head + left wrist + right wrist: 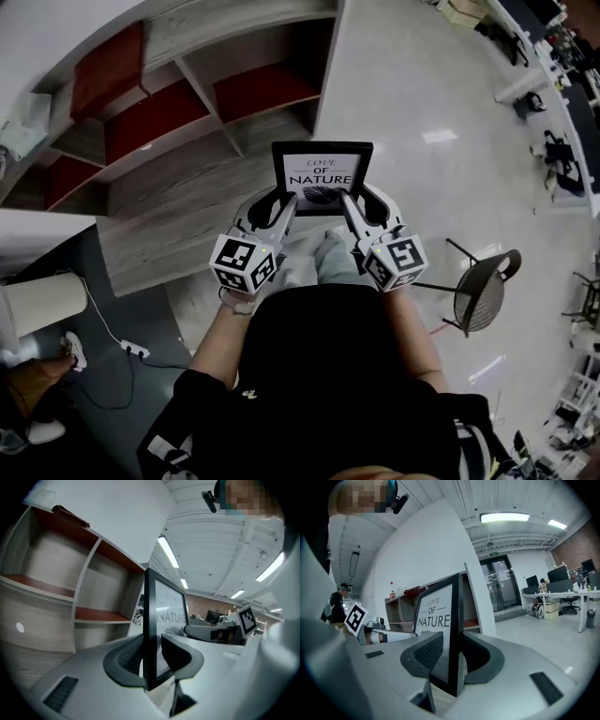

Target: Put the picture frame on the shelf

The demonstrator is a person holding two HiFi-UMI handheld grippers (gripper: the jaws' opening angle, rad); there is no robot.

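Note:
A black picture frame (322, 174) with a white print reading "LOVE OF NATURE" hangs upright in front of me, carried by both grippers. My left gripper (281, 203) is shut on the frame's left edge (151, 634), one pad on each face. My right gripper (351, 202) is shut on the right edge (457, 634) the same way. The wooden shelf (187, 122) with red-lined compartments stands ahead and to the left; in the left gripper view its open compartments (56, 573) lie just beyond the frame.
A dark mesh chair (483, 289) stands on the floor at my right. A white wall panel (426, 550) ends the shelf. Desks and office chairs (562, 597) sit far off to the right. A cable and plug (131, 349) lie on the dark floor at left.

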